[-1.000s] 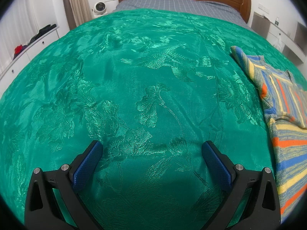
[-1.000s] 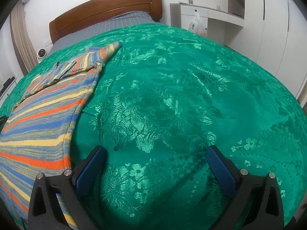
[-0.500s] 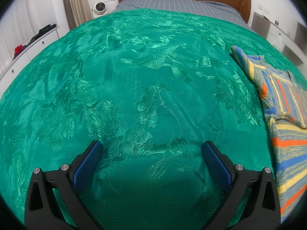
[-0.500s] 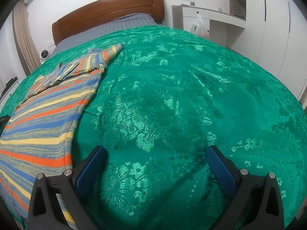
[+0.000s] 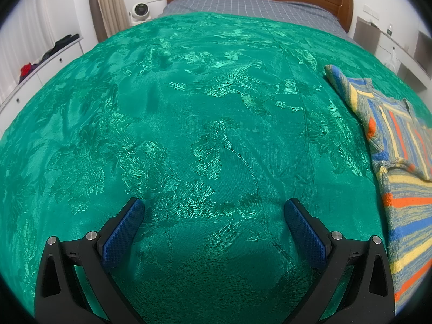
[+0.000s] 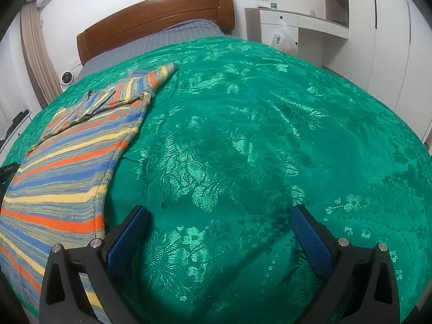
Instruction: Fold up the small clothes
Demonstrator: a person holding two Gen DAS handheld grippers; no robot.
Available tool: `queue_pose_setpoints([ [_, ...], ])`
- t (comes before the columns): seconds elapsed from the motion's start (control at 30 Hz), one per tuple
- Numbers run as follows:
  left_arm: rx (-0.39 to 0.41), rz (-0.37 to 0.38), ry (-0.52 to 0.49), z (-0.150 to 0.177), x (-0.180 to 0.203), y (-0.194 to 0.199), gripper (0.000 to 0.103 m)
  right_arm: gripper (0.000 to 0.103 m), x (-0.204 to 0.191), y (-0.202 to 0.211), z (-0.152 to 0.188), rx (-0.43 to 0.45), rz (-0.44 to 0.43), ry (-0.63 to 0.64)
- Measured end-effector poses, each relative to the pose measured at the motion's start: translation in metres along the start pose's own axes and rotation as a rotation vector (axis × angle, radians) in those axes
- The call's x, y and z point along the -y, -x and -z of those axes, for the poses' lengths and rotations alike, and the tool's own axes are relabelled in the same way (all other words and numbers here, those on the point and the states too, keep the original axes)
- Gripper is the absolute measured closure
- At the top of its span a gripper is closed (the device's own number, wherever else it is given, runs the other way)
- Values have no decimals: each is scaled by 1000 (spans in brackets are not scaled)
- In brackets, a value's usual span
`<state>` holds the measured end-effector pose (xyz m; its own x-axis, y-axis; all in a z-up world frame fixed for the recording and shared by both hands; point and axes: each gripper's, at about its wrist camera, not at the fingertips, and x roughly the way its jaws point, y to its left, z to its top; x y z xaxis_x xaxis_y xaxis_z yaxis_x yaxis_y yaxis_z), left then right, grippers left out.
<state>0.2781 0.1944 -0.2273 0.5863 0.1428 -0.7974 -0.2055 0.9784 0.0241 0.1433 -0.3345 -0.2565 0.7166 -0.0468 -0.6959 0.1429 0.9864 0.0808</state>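
Note:
A small striped knit garment, with blue, orange, yellow and grey bands, lies flat on the green bedspread. It is at the right edge of the left wrist view and at the left of the right wrist view, with a sleeve folded over its upper part. My left gripper is open and empty above bare bedspread, left of the garment. My right gripper is open and empty, with its left finger just beside the garment's right hem.
The green floral bedspread covers the bed, with grey checked sheet and a wooden headboard beyond. White drawers stand at the left, a white desk with a hanging bag and wardrobe at the right.
The right wrist view has shifted a little, so the garment sits slightly further right and lower in it. The left gripper has not moved. Both grippers stay open.

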Motion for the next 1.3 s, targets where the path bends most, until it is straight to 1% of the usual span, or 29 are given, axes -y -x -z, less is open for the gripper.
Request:
queue_pose_setpoints([
  [0.17,0,0,0,0,0,0,0,0,0,2,-3,-9,-5,0],
  [0.27,0,0,0,0,0,0,0,1,6,9,-11,-36,-43,-34],
  [0.33,2,1,1,0,0,0,0,1,13,23,-21,-42,-88,-62],
  [0.4,1,3,3,-1,-1,1,0,1,17,41,-31,-23,-100,-48],
  [0.47,0,-5,7,-2,0,1,0,0,20,66,-42,9,-102,4],
  [0.53,-1,-16,3,-2,2,1,0,0,21,86,-48,14,-101,68],
  [0.6,-14,-16,21,-2,1,0,0,0,21,92,-46,-25,-118,112],
  [0.67,-48,-1,18,-5,-1,1,0,0,18,93,-40,-84,-143,142],
  [0.73,-89,17,24,-5,-4,11,2,0,14,94,-31,-138,-164,177],
  [0.77,-110,71,23,0,-7,28,4,1,12,98,-25,-167,-178,200],
  [0.8,-112,121,13,6,-9,45,6,1,11,102,-19,-185,-193,217],
  [0.83,-108,175,-4,15,-10,64,5,0,9,108,-13,-207,-213,236],
  [0.87,-104,252,-43,33,-10,96,5,0,8,113,-7,-224,-234,249],
  [0.9,-117,292,-76,49,-8,115,4,0,5,118,0,-249,-269,257],
  [0.93,-141,326,-111,65,-4,129,4,0,2,121,8,-274,-304,258],
  [0.97,-190,372,-171,92,3,146,4,1,-1,119,12,-295,-330,254],
  [1.03,-252,381,-225,126,14,156,5,1,-11,106,23,-361,-383,237],
  [1.07,-301,378,-249,148,22,157,6,1,-15,99,27,-378,-394,231],
  [1.1,-325,378,-259,159,27,156,10,1,-19,88,32,-399,-408,221],
  [1.13,-347,378,-274,171,34,154,18,3,-21,79,35,-422,-420,204],
  [1.2,-355,359,-300,182,44,151,22,11,-21,64,40,-478,-451,147],
  [1.23,-350,350,-306,183,47,151,23,16,-19,54,43,-513,-469,99],
  [1.27,-342,354,-306,182,49,152,25,20,-18,51,45,-525,-477,76],
  [1.3,-338,372,-298,181,50,152,30,23,-19,49,46,-529,-487,69],
])
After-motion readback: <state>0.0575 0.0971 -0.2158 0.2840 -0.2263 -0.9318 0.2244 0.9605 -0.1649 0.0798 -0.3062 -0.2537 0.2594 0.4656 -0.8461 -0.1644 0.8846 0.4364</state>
